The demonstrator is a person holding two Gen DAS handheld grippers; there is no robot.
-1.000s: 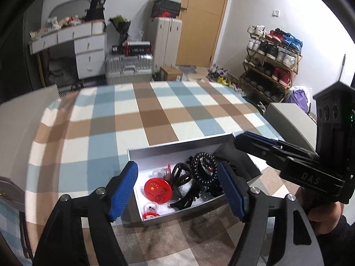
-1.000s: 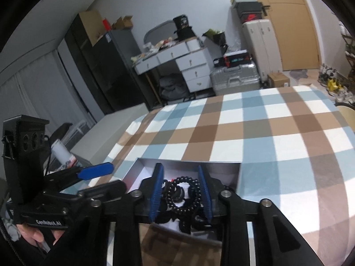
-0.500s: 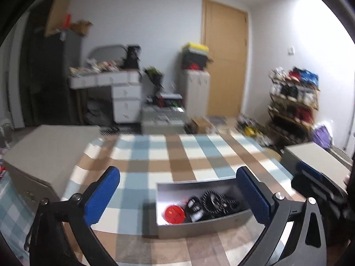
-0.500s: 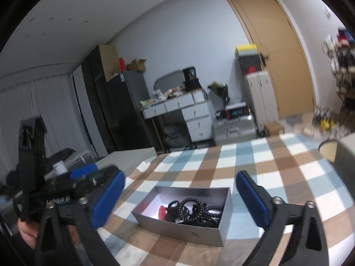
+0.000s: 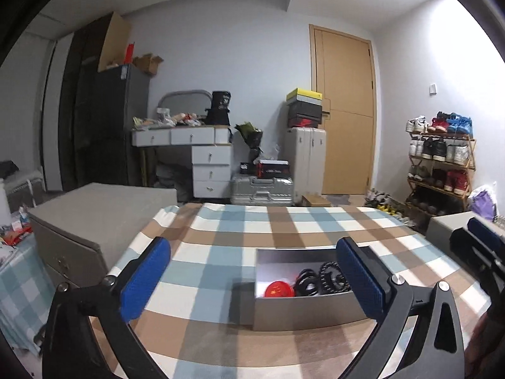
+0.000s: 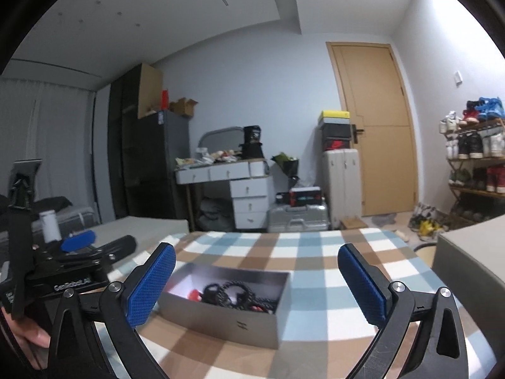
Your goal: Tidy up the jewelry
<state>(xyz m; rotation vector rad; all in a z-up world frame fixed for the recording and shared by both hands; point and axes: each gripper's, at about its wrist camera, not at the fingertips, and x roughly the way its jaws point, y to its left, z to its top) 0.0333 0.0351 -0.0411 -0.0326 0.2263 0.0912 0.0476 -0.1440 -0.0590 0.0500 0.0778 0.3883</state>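
A grey open box [image 5: 303, 311] sits on the checked tablecloth [image 5: 221, 268]. It holds a red round badge [image 5: 278, 289], black bead bracelets [image 5: 331, 279] and black rings. The box also shows in the right wrist view [image 6: 233, 315] with the black bracelets [image 6: 235, 293] inside. My left gripper [image 5: 252, 279] is open and empty, held back from the box and level with it. My right gripper [image 6: 257, 284] is open and empty, also back from the box. Each gripper appears at the edge of the other's view.
Grey box-like blocks stand at the table's left [image 5: 94, 218] and right [image 6: 473, 268]. Behind the table are a white desk with drawers [image 5: 202, 158], suitcases [image 5: 262, 186], a shoe rack [image 5: 442, 164] and a door [image 5: 344, 113].
Both grippers have pulled up and back from the box, and both have opened wide. The right gripper, formerly narrowed inside the box over the bracelets, is now clear of it.
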